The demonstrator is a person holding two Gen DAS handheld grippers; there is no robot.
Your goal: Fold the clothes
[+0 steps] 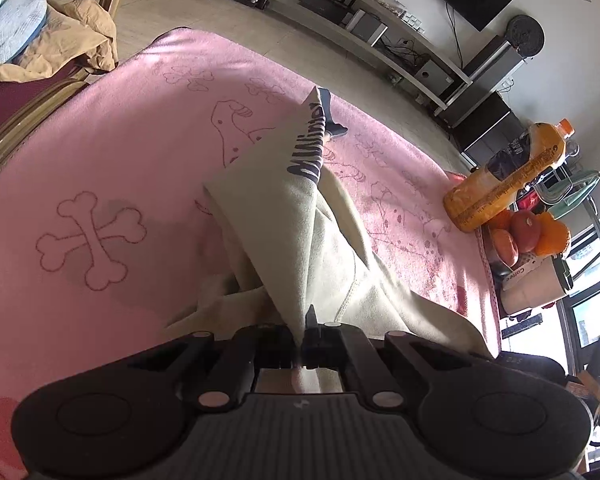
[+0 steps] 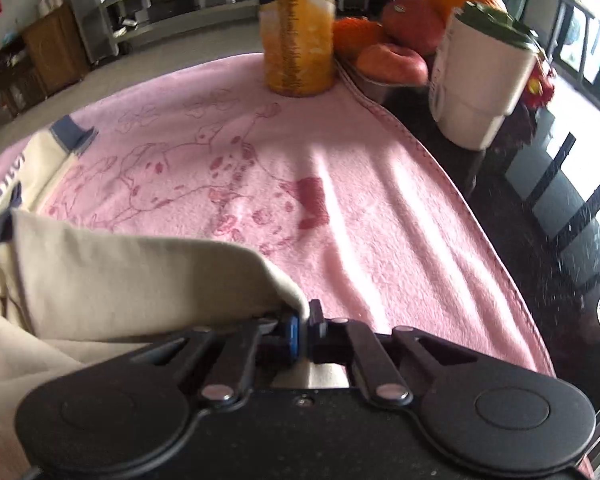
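Observation:
A cream garment (image 1: 296, 236) with dark blue lettering and blue trim lies bunched on a pink blanket (image 1: 100, 152). My left gripper (image 1: 304, 326) is shut on a raised fold of that cloth, which climbs away from the jaws as a ridge. In the right wrist view the same cream garment (image 2: 140, 276) fills the lower left, its blue-trimmed end (image 2: 74, 132) lying flat further off. My right gripper (image 2: 302, 322) is shut on the rounded edge of the cloth, with the pink blanket (image 2: 340, 200) spread beyond it.
An orange juice bottle (image 2: 298, 40) stands at the blanket's far edge beside a tray of oranges (image 2: 396, 48) and a white coffee cup (image 2: 476, 80). Right of the blanket is dark bare tabletop (image 2: 520, 248). A chair with tan and blue cloth (image 1: 40, 40) stands at the far left.

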